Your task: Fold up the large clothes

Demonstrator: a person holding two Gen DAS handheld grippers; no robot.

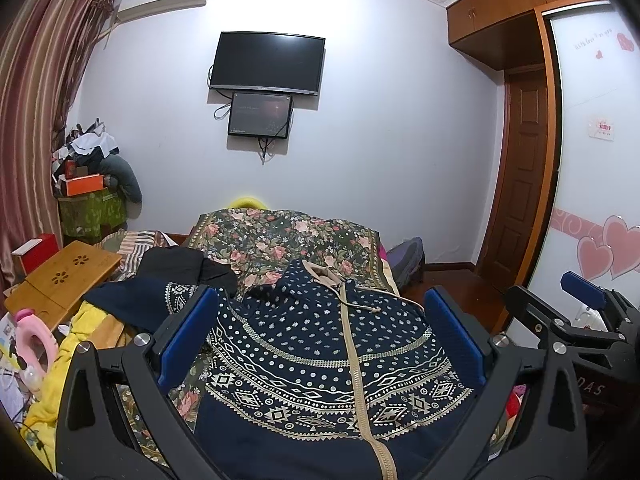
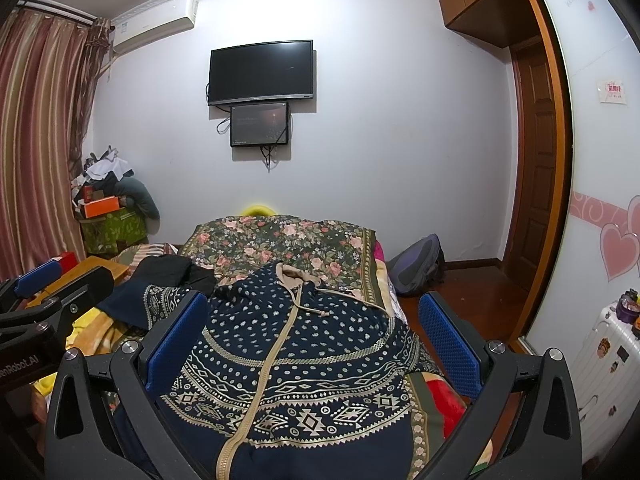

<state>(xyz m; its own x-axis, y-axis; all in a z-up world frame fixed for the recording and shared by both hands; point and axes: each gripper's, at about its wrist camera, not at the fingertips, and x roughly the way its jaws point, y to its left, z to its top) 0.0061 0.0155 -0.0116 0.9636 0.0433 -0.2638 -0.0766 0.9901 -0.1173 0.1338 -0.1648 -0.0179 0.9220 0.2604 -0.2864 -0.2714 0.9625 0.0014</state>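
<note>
A navy zip-up hooded jacket (image 1: 320, 356) with a cream dot-and-diamond pattern lies front up on the floral bedspread (image 1: 280, 240), hood toward the far wall. Its left sleeve (image 1: 136, 300) spreads out to the left. My left gripper (image 1: 320, 340) hovers open above the jacket's chest, blue pads wide apart, nothing between them. In the right wrist view the same jacket (image 2: 288, 360) lies below my right gripper (image 2: 316, 344), which is also open and empty. The right gripper (image 1: 580, 312) shows at the right edge of the left view. The left gripper (image 2: 36, 300) shows at the left edge of the right view.
A black garment (image 1: 180, 268) lies left of the jacket. A wooden lap table (image 1: 60, 280) and yellow cloth (image 1: 48, 392) crowd the bed's left side. A backpack (image 2: 416, 268) rests on the floor to the right, near a white suitcase (image 2: 608, 356). A television (image 1: 266, 62) hangs ahead.
</note>
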